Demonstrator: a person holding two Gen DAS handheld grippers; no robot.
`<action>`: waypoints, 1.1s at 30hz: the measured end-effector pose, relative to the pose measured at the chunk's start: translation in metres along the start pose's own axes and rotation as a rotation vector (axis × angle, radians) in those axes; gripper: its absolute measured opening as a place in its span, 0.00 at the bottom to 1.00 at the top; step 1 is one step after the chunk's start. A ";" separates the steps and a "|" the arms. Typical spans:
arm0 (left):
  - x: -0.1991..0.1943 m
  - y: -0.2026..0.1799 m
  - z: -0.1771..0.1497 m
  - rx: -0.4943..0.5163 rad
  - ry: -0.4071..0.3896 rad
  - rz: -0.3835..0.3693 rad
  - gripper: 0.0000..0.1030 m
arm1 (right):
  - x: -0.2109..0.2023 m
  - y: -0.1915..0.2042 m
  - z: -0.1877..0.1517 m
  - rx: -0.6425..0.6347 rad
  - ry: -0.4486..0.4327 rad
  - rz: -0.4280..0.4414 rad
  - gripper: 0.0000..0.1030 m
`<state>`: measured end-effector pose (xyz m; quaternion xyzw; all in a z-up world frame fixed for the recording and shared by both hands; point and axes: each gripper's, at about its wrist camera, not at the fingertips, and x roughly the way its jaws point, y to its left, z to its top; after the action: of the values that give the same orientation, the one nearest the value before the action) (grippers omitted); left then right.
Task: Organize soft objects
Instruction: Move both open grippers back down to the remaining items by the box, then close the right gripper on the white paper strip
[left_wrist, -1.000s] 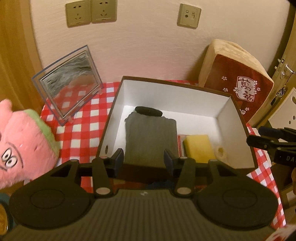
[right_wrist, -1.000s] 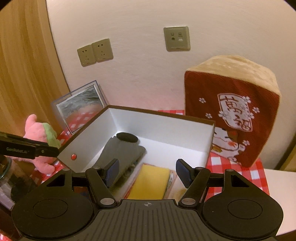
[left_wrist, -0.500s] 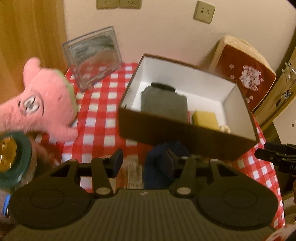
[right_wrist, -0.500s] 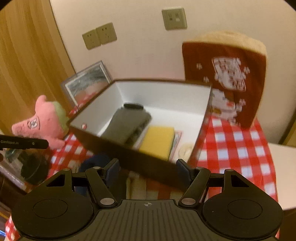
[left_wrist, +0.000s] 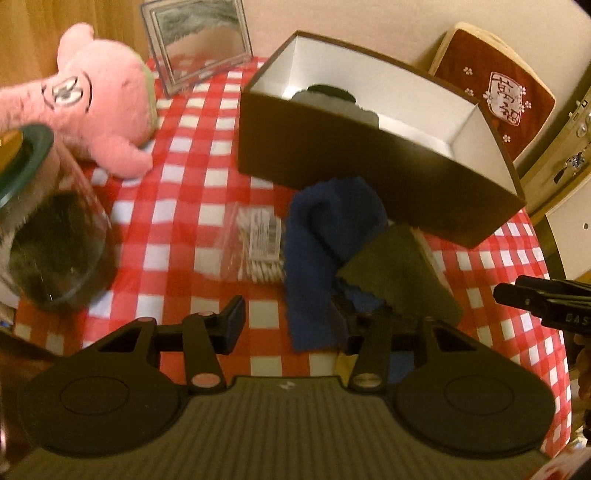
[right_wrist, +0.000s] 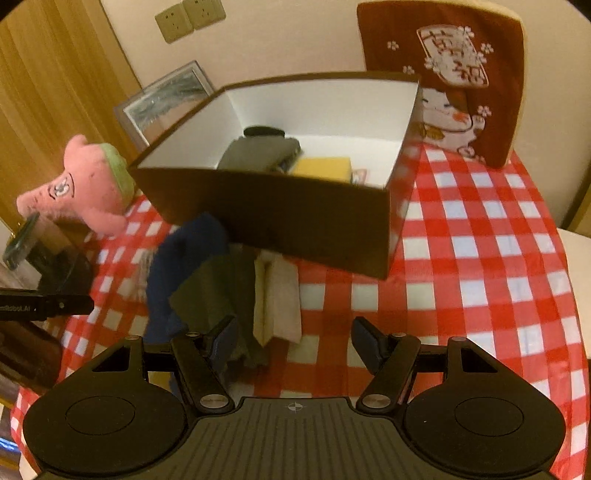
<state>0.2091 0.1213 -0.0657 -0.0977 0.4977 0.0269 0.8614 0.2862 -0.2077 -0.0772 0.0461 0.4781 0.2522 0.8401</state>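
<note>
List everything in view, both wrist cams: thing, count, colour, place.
box: 1, brown outside, white inside, middle of table
grey cloth: 1, in box, left side
yellow sponge: 1, in box, beside grey cloth
blue cloth: 1, dark blue, on table in front of box
olive cloth: 1, overlapping blue cloth
beige cloth: 1, folded, in front of box
cotton swabs: 1 clear pack, left of blue cloth
plush toy: 1, pink and green, left of box
glass jar: 1, green lid, near left
picture frame: 1, clear, by wall
cushion: 1, red, cat print, against wall
tablecloth: 1, red-white check
wall sockets: 2, beige
left gripper: black, open, over blue cloth
right gripper: black, open, empty
</note>
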 end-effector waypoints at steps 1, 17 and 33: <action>0.001 0.000 -0.003 -0.001 0.005 0.003 0.45 | 0.001 0.000 -0.002 0.001 0.004 -0.003 0.66; 0.018 -0.005 -0.006 0.007 0.025 0.009 0.45 | 0.040 0.007 -0.006 -0.040 0.017 0.006 0.65; 0.043 -0.001 0.008 0.013 0.043 0.008 0.45 | 0.084 0.015 0.004 -0.080 0.059 0.010 0.49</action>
<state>0.2378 0.1193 -0.0992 -0.0908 0.5167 0.0249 0.8510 0.3185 -0.1547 -0.1355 0.0073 0.4918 0.2766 0.8256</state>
